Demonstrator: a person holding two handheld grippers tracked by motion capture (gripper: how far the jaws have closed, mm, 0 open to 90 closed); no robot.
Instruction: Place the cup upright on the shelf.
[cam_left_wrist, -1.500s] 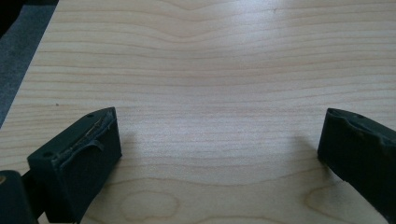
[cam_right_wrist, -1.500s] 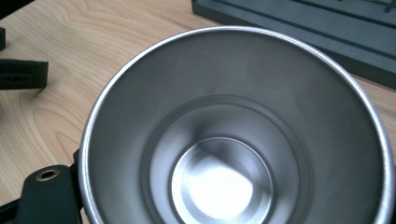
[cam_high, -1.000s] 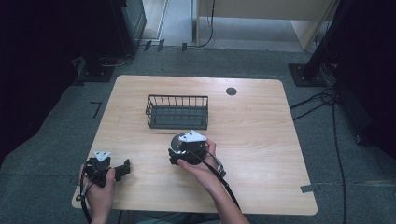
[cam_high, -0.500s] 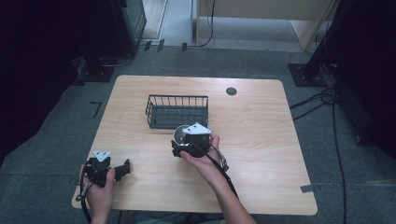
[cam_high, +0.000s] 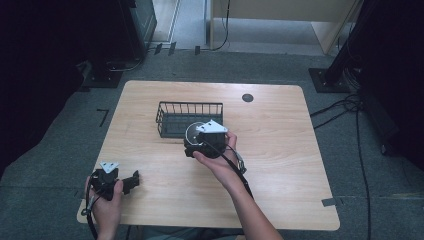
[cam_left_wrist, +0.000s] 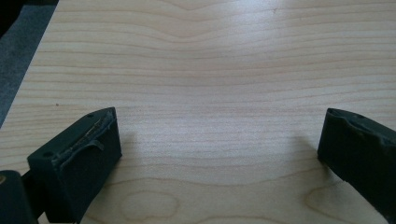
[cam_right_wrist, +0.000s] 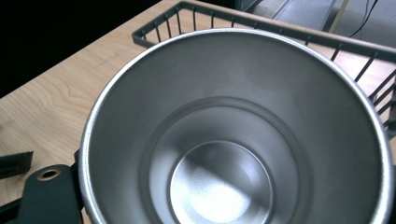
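A shiny steel cup (cam_right_wrist: 224, 154) with an empty inside is held mouth-up in my right gripper (cam_high: 196, 145), which is shut on it. One black finger (cam_right_wrist: 46, 196) shows beside the cup's rim. The cup (cam_high: 193, 132) hangs at the front edge of a black wire basket (cam_high: 190, 107) in the middle of the table. My left gripper (cam_high: 131, 182) rests low at the table's front left corner. In the left gripper view the left gripper (cam_left_wrist: 219, 135) is open with only bare wood between its fingers.
The basket's rim (cam_right_wrist: 280, 28) runs just behind the cup. A round dark grommet (cam_high: 247, 97) sits at the back of the wooden table (cam_high: 280, 165). Cables and stand bases lie on the floor around the table.
My right gripper has carried the cup away from the person and up, reaching the basket's front edge. The left gripper has stayed put.
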